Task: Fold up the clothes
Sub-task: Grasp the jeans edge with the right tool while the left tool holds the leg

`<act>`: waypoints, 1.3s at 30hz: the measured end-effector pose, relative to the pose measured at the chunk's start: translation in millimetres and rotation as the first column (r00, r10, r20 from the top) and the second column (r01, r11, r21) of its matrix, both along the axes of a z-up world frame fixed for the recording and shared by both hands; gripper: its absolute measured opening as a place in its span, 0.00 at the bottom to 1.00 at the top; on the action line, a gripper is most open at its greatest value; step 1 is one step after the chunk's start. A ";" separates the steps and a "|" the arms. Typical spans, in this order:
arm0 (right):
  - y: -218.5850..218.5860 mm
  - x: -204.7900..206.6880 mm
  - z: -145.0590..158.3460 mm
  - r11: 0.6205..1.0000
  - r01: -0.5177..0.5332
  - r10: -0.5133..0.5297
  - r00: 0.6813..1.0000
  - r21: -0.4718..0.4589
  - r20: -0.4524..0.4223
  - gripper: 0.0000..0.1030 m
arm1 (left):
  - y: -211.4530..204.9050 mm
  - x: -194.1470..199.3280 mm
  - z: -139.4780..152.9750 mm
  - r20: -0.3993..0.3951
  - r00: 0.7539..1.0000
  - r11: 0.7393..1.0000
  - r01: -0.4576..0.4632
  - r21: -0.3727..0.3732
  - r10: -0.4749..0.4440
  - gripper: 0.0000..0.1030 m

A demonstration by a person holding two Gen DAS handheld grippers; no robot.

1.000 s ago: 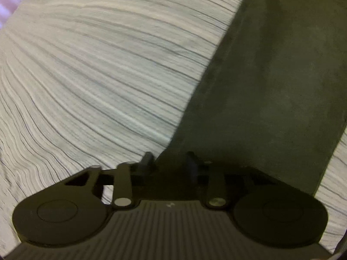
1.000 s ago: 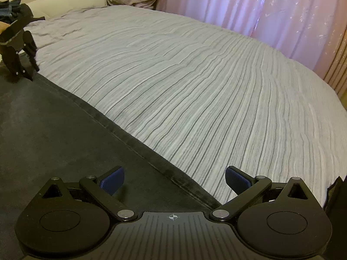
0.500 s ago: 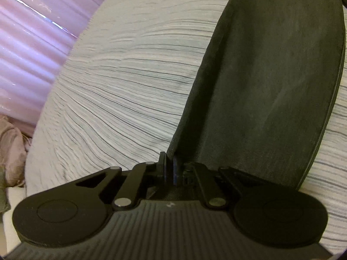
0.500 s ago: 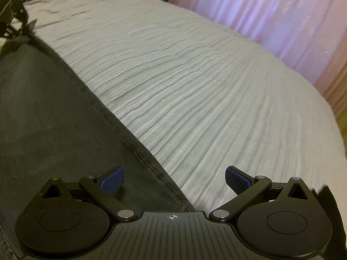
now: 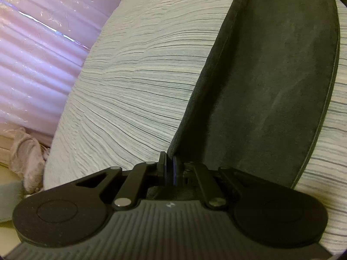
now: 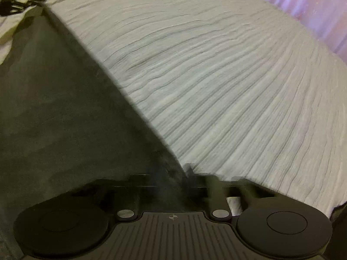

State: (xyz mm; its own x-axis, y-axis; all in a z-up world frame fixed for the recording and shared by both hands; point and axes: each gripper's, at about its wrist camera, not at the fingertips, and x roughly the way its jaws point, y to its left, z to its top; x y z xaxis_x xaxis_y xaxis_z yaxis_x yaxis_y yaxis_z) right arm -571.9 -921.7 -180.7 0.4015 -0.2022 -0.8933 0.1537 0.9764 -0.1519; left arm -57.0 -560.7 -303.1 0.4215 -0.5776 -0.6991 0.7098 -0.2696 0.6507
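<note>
The left gripper (image 5: 169, 169) was seen w/ its blue-padded fingers pressed together, a corner of the dark garment (image 5: 266, 91) pinched between them. From that corner the cloth was stretched away to the upper right, its stitched hem run along the far edge, over the striped bedspread (image 5: 138, 82).

The right gripper (image 6: 184, 177) was blurred by motion; its linkage arms were drawn in toward the centre and the garment's edge (image 6: 65, 108) was met right at the fingers, but whether the cloth was clamped cannot be told. In the right wrist view the left gripper was made out as a dark shape (image 6: 17, 4) at the garment's far corner, top left.

No brand or legible writing was found; only a small cross mark (image 6: 172, 217) on the right gripper body and a faint white logo (image 5: 169, 204) on the left, unreadable.

Pink curtains (image 5: 32, 54) were seen beyond the bed, and a crumpled pale cloth (image 5: 28, 162) beside it.
</note>
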 end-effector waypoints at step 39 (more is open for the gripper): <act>429.0 -300.6 0.6 0.672 0.002 0.115 0.988 -0.741 0.107 0.82 | 286.2 -245.5 -29.5 0.101 0.976 0.978 -0.184 -0.094 0.194 0.03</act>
